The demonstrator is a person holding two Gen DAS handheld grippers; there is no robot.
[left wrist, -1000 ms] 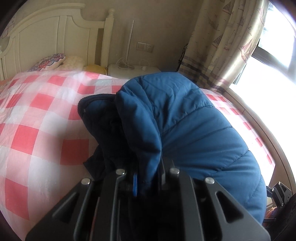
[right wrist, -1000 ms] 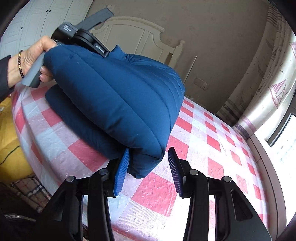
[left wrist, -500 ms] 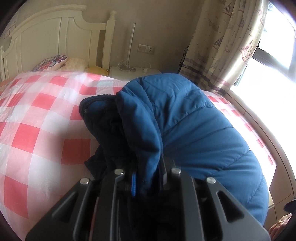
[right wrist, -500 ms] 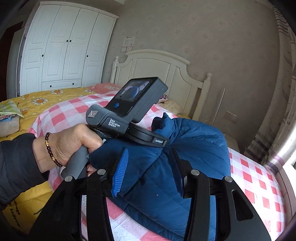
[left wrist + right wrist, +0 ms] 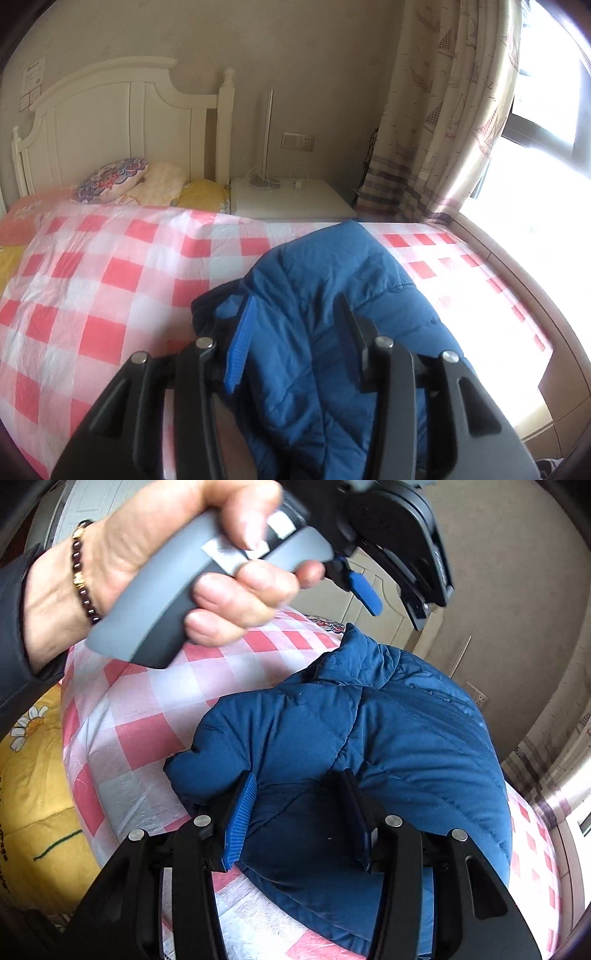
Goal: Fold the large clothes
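Note:
A blue quilted puffer jacket (image 5: pixel 325 295) lies folded in a bundle on the red-and-white checked bed cover (image 5: pixel 110 288). My left gripper (image 5: pixel 295 339) is open, its jaws spread above the jacket with nothing held. In the right wrist view the jacket (image 5: pixel 388 738) lies bunched on the bed, and my right gripper (image 5: pixel 299 816) is open just over its near edge. The left gripper also shows there (image 5: pixel 391 590), raised in a hand above the jacket.
A white headboard (image 5: pixel 110 122) and pillows (image 5: pixel 110 181) stand at the bed's far end. A white nightstand (image 5: pixel 295 199) with a lamp pole is beside it. A patterned curtain (image 5: pixel 443 110) and bright window are at the right. A yellow flowered quilt (image 5: pixel 33 794) lies to the left.
My left gripper opened, let go of the jacket and lifted away. The jacket dropped onto the bed. My right gripper stayed open and moved closer over the jacket.

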